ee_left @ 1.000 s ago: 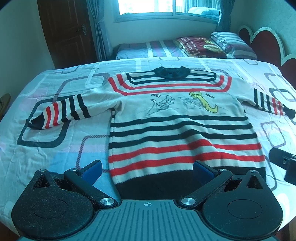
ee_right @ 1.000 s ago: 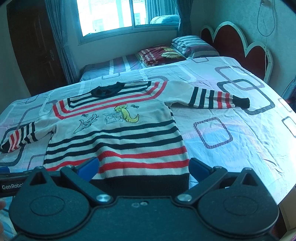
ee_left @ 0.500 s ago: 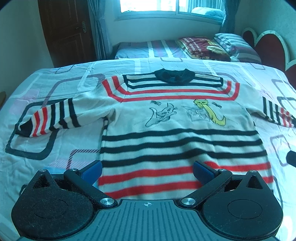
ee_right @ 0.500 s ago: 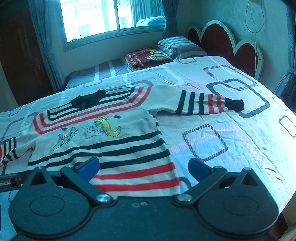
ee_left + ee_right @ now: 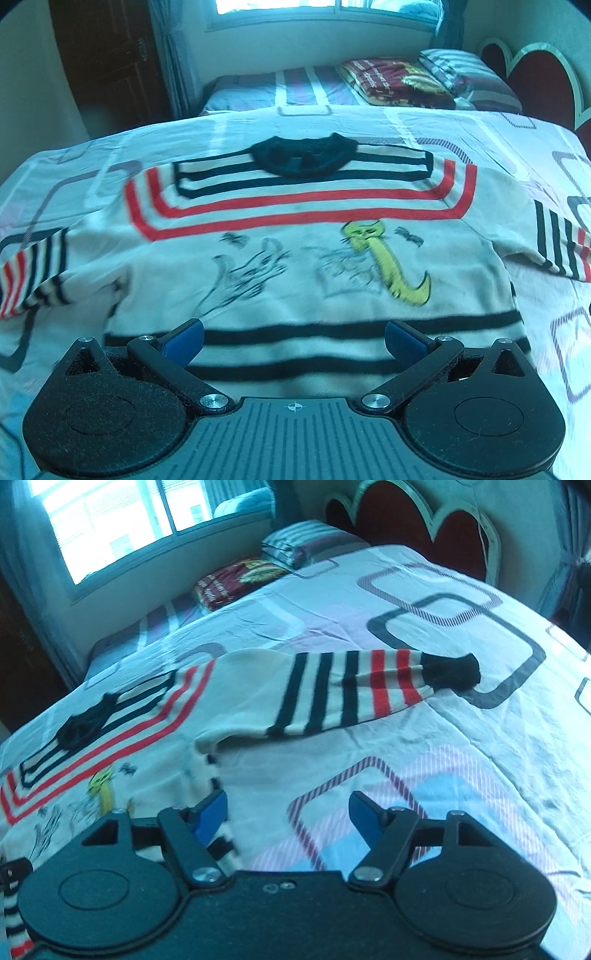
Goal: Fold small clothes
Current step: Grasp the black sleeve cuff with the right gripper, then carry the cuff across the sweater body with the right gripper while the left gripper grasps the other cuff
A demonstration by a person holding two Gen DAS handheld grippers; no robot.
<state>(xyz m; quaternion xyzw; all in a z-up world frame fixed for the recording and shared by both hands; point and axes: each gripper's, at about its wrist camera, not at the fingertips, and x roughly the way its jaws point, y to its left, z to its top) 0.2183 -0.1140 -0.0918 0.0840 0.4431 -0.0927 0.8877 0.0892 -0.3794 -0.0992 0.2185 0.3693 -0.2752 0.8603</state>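
Both my tongs were angled down over the bed (image 5: 461, 738), pointing across it toward the window (image 5: 110, 528).

My left tongs (image 5: 293, 338) hung over the middle of the sweater (image 5: 295, 288), just below the cartoon prints. Its blue pads were spread wide with nothing pinched, only striped knit showing in the gap.

My right tongs (image 5: 288, 814) sat off at the sweater's side edge, tilted a bit. Its jaws had just been closing in but were still well apart and gripping nothing. The left pad (image 5: 210, 814) was over the striped side seam, the other one over bare bedsheet.

The sweater itself lay flat and face up on the sheet, black collar (image 5: 304, 158) toward the far side, sleeves stretched out both ways.

Left view gave me the whole chest: the red and black yoke stripes, the yellow critter (image 5: 388, 266) and the sketchy one beside it, plus only the starts of both sleeves. Right view showed the one sleeve (image 5: 351, 690) end to end, right out to its black cuff (image 5: 450, 672), and a tiny slice of the other tool at the bottom left edge. Pretty blurry, both of them.
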